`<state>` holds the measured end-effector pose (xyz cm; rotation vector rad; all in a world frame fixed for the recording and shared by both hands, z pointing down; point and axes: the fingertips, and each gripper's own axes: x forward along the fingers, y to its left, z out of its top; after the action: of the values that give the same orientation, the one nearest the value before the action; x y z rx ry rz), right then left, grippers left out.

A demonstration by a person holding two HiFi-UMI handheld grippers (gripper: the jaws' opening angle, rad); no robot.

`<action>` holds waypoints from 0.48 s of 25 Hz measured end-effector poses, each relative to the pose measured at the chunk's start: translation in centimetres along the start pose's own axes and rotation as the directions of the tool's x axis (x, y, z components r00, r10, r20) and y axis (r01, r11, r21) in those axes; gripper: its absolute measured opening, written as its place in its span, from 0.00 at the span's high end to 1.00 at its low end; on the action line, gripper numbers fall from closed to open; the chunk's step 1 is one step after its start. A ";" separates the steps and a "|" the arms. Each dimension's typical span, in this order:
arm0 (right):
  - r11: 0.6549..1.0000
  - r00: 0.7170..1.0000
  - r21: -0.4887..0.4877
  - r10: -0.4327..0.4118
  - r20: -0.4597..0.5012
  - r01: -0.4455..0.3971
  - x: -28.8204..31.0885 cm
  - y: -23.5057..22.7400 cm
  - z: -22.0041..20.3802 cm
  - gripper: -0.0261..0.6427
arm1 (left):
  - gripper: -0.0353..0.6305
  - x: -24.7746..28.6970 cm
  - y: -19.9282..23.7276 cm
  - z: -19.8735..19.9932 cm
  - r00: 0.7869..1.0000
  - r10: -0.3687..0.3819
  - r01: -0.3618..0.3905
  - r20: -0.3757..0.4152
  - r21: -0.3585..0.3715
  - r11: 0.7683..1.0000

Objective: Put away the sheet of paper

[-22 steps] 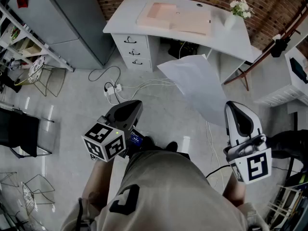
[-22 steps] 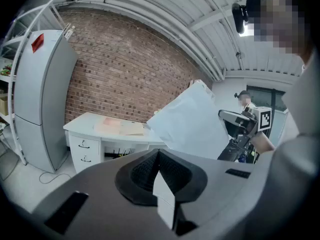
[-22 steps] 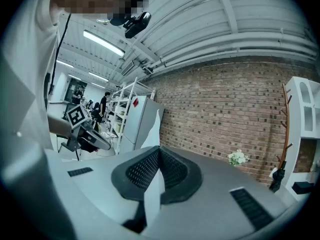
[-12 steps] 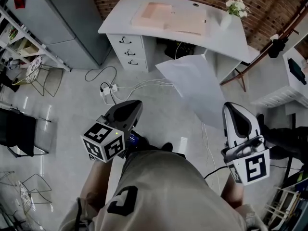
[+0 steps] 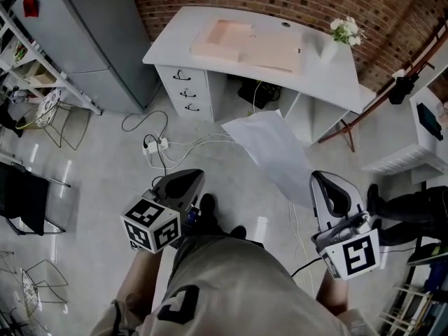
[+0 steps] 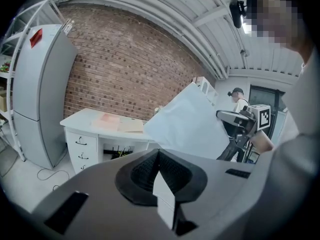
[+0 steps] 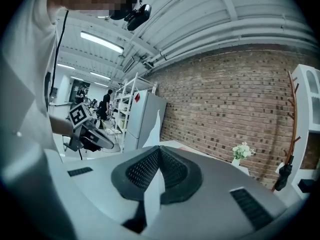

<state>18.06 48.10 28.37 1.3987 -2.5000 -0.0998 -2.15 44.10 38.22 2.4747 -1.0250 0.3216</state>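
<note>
The right gripper has its fingers pinched tight on the sheet of paper, gripping it by the near edge. In the right gripper view the sheet's edge rises straight out of the closed seam. The sheet hangs in the air above the floor, sloping away from the person. Its far corner points at the open knee space under the counter's front edge, not touching the counter.

The left gripper sits low at the person's left side, well apart from the sheet, with its fingers pressed together. A small white sliver shows in their seam, and I can't tell what it is.

Up on the counter, a pinkish pad lies across the middle and a vase of white flowers stands near the right back edge. A grey fridge stands just beside the counter's left end.
</note>
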 end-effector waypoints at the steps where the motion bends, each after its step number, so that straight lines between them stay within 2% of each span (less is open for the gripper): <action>1: 1.000 1.000 -0.001 -0.006 -0.007 0.006 0.4 -0.1 0.0 0.93 | 0.93 0.3 0.4 0.1 1.000 -0.007 0.007 -0.002 -0.002 1.000; 12: 0.998 0.995 0.038 -0.053 -0.081 0.056 8.7 -2.0 0.6 0.93 | 0.93 4.7 7.7 3.2 0.996 -0.087 0.087 -0.017 -0.018 0.996</action>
<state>15.18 39.65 29.16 1.4572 -2.4122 -0.0046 -4.25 34.85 39.52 2.4883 -0.9064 0.3051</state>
